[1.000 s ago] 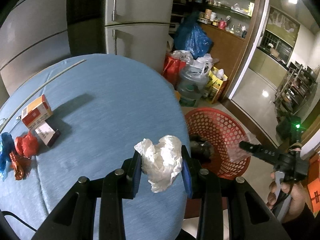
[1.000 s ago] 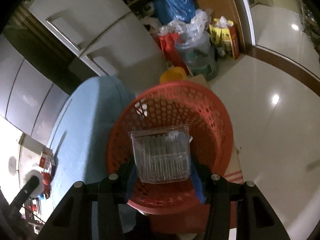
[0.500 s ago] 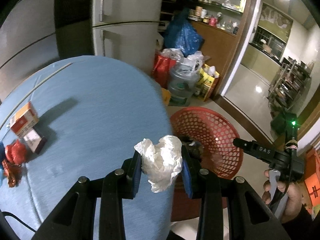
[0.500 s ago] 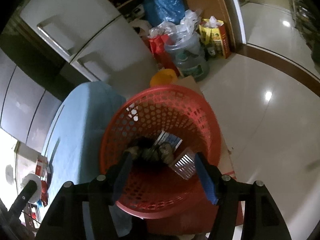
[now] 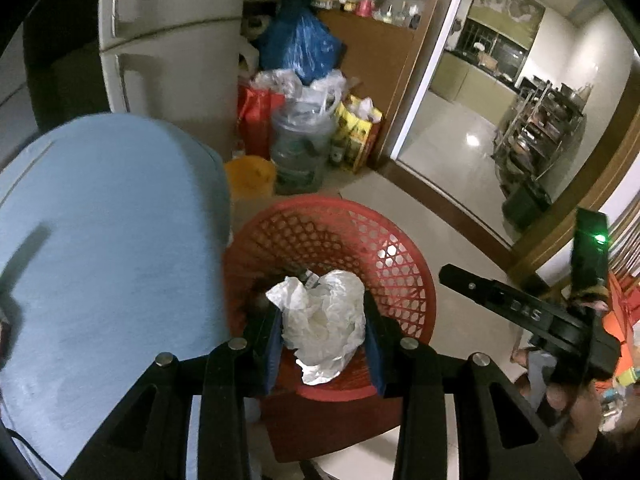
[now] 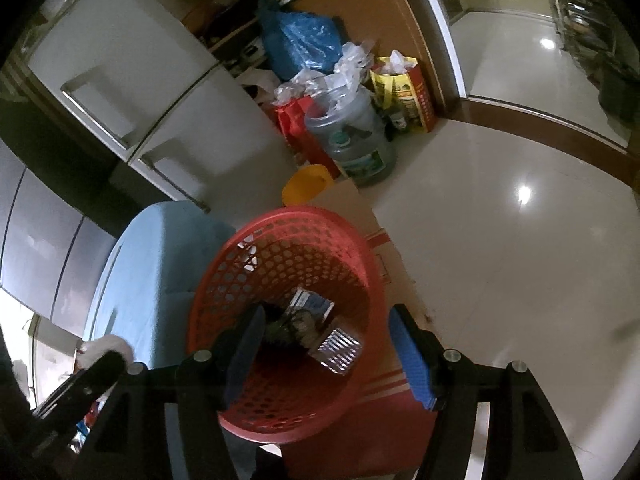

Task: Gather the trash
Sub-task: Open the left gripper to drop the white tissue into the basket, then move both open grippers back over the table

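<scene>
The table [image 5: 104, 240] carried a light blue cloth, bare over the part in view, its rounded edge just beside a red perforated basket [image 5: 392, 280] that stood on the pale glossy floor [image 6: 500, 260]. Behind the table stood a white two-door refrigerator [image 6: 160, 120]. Against its side lay a clutter of bags: a blue plastic sack [image 5: 304, 44], a red bag, a yellow bag and a large water jug [image 6: 356, 140]. An open doorway led to a lit kitchen.

The left gripper [image 5: 322, 332] pinched a crumpled white paper wad [image 5: 324, 320] above the basket, its jaws beginning to ease apart. The right gripper [image 6: 326, 360] hung spread and empty over the basket; a clear plastic container [image 6: 338, 350] lay inside among dark refuse.
</scene>
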A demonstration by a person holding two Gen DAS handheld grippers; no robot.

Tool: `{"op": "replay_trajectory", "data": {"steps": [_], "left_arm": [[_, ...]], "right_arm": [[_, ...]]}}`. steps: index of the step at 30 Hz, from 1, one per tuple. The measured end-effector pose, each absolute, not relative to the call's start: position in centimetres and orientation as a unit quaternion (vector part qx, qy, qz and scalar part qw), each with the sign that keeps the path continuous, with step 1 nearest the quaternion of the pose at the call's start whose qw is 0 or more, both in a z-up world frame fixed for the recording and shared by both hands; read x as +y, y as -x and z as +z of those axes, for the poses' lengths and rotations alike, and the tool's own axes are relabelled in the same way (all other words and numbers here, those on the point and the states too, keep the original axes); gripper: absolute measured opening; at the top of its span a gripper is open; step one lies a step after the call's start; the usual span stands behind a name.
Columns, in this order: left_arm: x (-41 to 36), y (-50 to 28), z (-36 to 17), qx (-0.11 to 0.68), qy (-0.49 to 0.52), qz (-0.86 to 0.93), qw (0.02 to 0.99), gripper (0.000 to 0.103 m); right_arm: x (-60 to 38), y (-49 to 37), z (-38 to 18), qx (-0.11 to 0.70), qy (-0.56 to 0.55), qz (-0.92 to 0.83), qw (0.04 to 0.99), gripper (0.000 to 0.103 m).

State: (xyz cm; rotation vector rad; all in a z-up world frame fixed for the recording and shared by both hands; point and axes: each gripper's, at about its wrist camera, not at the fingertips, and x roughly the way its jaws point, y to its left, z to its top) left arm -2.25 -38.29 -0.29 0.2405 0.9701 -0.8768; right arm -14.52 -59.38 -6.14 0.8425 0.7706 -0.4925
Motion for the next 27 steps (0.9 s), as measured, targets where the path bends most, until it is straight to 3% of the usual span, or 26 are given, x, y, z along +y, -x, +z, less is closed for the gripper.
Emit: {"op": "replay_trajectory", "data": {"steps": [2, 3, 4, 13, 27], "left_arm": [[-39.2, 1.6, -1.1, 0.47, -0.104, -0.404, 0.778, 0.052], [-39.5, 1.3, -1.4, 0.479, -0.101, -0.402, 0.774, 0.067], [-39.8, 0.9, -1.6, 0.487, -0.098, -0.399, 0.771, 0.073], [-36.7, -0.4, -0.5, 0.481, -0.067, -0.378, 0.788, 0.073], [-23.2, -0.5, 1.1, 0.454, -0.013, -0.278, 0.847, 0.073]], "right_arm": [[-59.7, 14.8, -6.3, 0.362, -0.397, -0.233, 0.81, 0.068], [-59.8, 15.0, -6.4, 0.363, -0.398, -0.234, 0.809, 0.068], [-59.9, 15.1, -6.5, 0.364, -0.398, -0.235, 0.809, 0.068], [-59.4, 14.9, -6.9, 0.368, -0.401, -0.234, 0.806, 0.068], [-52.8, 10.3, -4.5, 0.386, -0.355, -0.164, 0.835, 0.068]]}}
